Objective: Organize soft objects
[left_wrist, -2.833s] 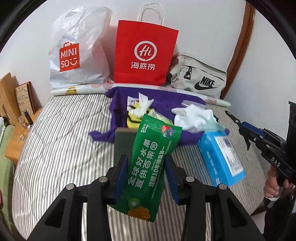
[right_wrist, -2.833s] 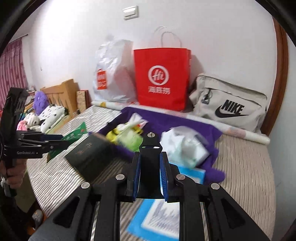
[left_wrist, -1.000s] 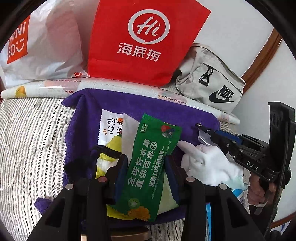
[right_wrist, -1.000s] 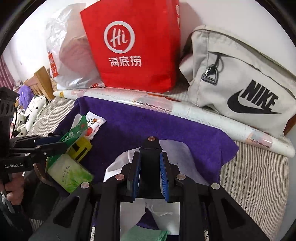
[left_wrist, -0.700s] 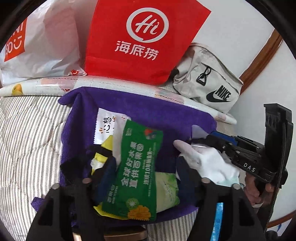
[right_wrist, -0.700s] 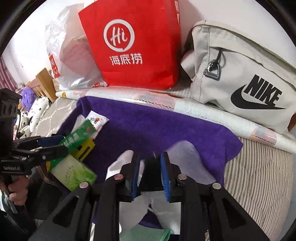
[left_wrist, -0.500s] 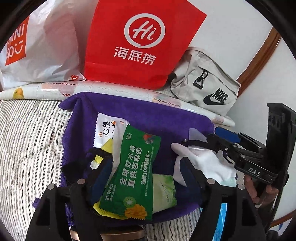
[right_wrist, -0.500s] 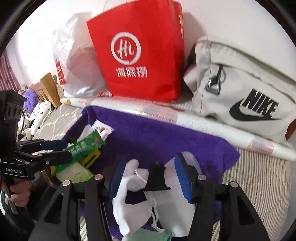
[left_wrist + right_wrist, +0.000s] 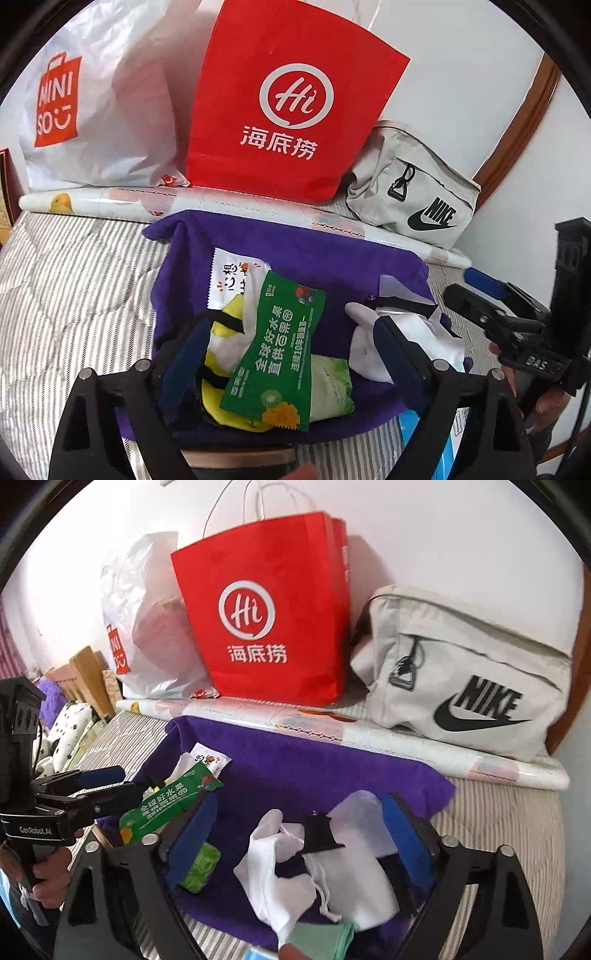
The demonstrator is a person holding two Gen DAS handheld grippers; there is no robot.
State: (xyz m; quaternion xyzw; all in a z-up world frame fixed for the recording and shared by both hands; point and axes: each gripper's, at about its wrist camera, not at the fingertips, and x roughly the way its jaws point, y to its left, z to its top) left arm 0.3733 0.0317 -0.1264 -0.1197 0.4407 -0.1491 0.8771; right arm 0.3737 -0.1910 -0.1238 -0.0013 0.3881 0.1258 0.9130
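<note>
Packet, green (image 9: 275,349), lies on the purple towel (image 9: 314,258) between my left hand-held gripper (image 9: 291,354)'s just-opened jaws, long axis toward one o'clock; right hand-held gripper (image 9: 299,834), also just opened wide, straddles the white pouch (image 9: 347,871).

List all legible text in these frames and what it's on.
"MINISO": white plastic bag
"Hi 海底捞": red paper bag
"NIKE": grey pouch
"全球好水果 直供百果园": green packet; its small print is unreadable
"GenRobot.AI": left gripper
"DAS": right gripper
White sachet: partly hidden
</note>
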